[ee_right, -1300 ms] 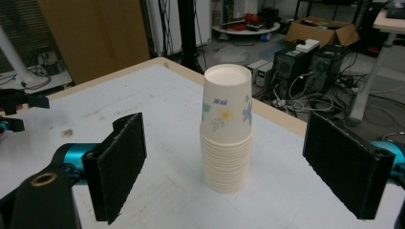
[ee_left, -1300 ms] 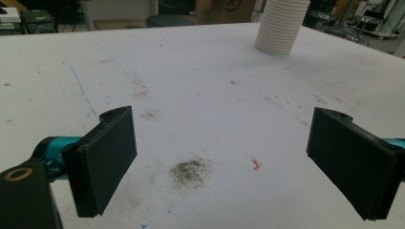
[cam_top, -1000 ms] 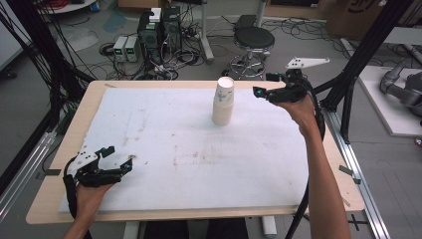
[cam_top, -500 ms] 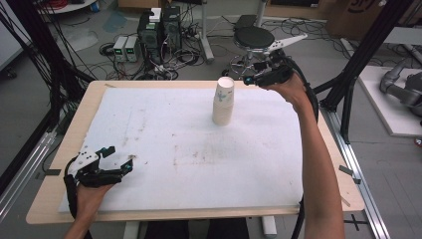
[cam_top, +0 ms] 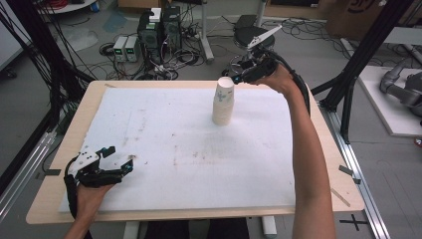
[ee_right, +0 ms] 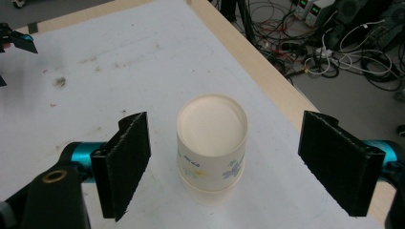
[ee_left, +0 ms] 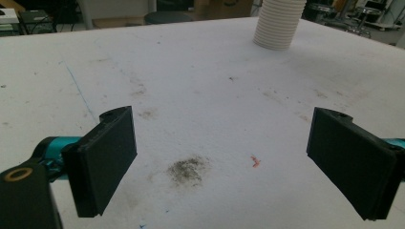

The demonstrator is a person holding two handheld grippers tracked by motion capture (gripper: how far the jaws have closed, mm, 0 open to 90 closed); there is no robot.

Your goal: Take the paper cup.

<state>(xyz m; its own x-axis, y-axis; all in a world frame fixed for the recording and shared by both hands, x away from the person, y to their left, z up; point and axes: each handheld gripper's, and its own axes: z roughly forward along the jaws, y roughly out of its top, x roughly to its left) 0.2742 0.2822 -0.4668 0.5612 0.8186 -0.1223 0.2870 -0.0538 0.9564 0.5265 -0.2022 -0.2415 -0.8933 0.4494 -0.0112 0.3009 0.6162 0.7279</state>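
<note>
Cup stack (cam_top: 223, 102) upside-down, white mat (cam_top: 164, 149) bare around

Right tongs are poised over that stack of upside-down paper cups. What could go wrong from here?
The right tongs straddle the top cup of the cup stack, jaws just closing but not yet touching. A hard squeeze could crush the thin paper wall. A grip too low might lift several nested cups together. The tall stack stands near the table's far edge, so an off-centre push may topple it. The left tongs rest open far away, unable to steady it.
</note>
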